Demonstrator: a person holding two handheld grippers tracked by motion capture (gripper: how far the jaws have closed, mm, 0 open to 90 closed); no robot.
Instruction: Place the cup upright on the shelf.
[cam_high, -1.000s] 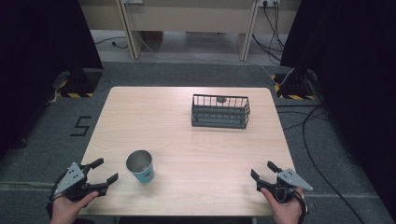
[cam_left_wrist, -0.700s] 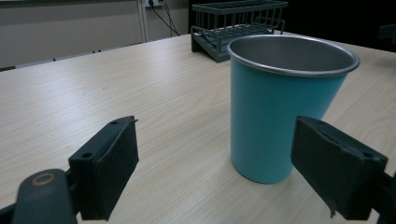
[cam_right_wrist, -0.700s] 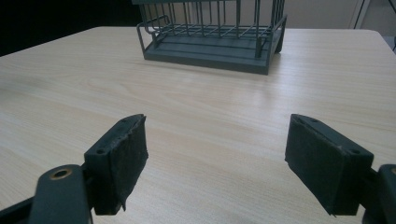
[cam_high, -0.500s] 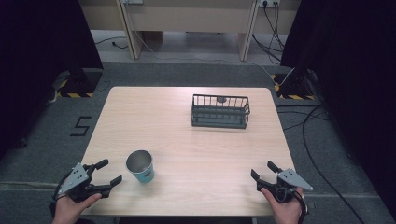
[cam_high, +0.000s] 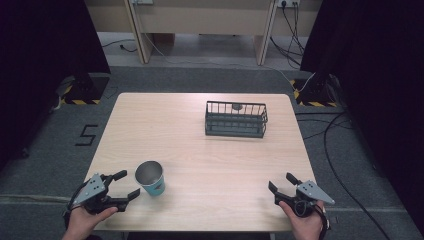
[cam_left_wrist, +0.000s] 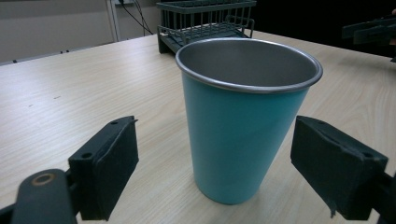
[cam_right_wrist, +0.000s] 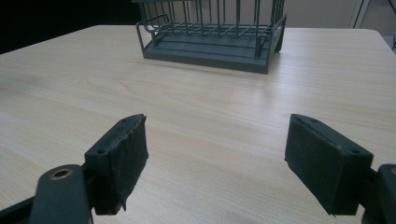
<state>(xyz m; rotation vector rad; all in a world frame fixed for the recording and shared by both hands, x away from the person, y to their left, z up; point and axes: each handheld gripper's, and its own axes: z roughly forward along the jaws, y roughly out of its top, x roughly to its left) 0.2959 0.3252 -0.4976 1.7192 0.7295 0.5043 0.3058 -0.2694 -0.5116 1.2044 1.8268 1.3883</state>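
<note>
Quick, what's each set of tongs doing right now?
Left tongs: open, straddling the teal cup, not touching it.
Right tongs: open, holding nothing.

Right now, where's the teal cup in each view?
High view: the teal cup stands near the table's front-left, just right of the left tool.
Left gripper view: centre frame, between the open jaws.
Right gripper view: not in it.
Shared landmark: the wire basket.
</note>
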